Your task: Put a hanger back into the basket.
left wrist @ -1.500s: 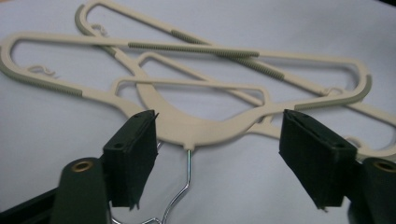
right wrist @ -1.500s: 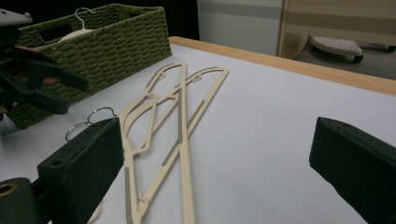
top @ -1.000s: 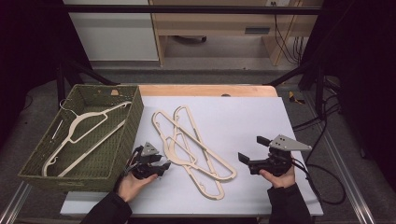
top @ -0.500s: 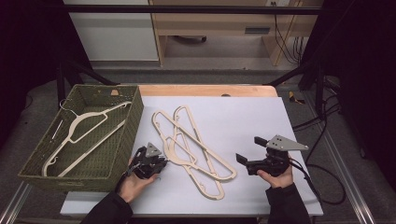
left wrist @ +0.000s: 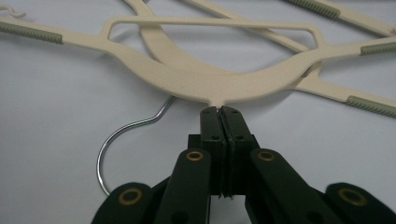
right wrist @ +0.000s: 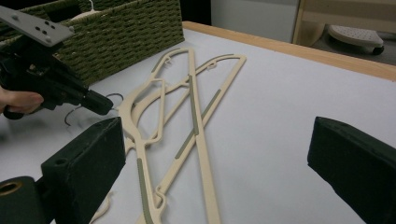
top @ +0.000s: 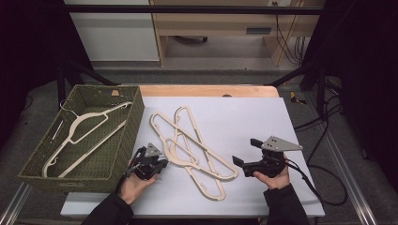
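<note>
A pile of cream plastic clothes hangers [top: 192,147] lies crossed on the white sheet of the worktop [top: 244,117], just right of a green woven basket [top: 124,140] that sits at the worktop's left edge. One more cream hanger [top: 82,133] lies inside the basket.

The left hand-held gripper [top: 157,164], held in the person's left hand [top: 136,185], sits between the basket's near right corner and the pile. In the left gripper view its jaws are clenched together on the small stub at the neck of the nearest hanger [left wrist: 210,86], right where the body of the hanger meets them; the hanger's metal hook [left wrist: 123,140] curls away from that neck, beside the jaws, over the white sheet.

The right hand-held gripper [top: 244,154], held in the right hand [top: 274,178], is on the far side of the pile from the basket, pointing toward the hangers. Its jaws stand wide apart and released, gripping nothing; in the right gripper view the pile lies on the sheet between and beyond them, with the basket [right wrist: 126,37] behind it.
</note>
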The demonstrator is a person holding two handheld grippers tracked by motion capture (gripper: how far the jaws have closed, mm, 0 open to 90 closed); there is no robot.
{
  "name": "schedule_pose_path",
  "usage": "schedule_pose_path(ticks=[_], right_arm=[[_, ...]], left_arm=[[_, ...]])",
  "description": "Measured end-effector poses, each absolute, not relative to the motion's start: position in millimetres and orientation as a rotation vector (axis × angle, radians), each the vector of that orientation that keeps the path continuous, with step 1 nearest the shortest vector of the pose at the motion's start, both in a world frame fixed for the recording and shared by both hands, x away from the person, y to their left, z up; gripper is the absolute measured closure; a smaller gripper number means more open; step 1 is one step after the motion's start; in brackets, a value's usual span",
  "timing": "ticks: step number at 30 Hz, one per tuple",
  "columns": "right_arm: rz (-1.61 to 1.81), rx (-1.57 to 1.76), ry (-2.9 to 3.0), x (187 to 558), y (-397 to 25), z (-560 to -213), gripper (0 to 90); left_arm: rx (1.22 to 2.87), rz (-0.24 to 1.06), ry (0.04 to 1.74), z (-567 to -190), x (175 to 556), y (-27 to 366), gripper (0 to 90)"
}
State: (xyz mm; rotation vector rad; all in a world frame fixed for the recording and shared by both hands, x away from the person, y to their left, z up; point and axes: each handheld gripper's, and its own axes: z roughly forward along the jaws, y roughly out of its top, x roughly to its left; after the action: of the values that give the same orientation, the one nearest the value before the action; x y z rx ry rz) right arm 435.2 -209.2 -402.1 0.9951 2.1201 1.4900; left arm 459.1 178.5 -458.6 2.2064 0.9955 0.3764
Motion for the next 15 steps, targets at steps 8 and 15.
schedule_pose_path(ticks=[8,15], right_arm=[[1.49,0.92,2.197,436.8,-184.9,-404.1,6.2],[1.511,0.864,2.253,438.5,-158.1,-406.1,8.5]], left_arm=[[2.208,0.399,0.977,-431.8,448.9,177.7,88.7],[2.228,0.415,0.967,-412.8,444.0,174.0,88.7]])
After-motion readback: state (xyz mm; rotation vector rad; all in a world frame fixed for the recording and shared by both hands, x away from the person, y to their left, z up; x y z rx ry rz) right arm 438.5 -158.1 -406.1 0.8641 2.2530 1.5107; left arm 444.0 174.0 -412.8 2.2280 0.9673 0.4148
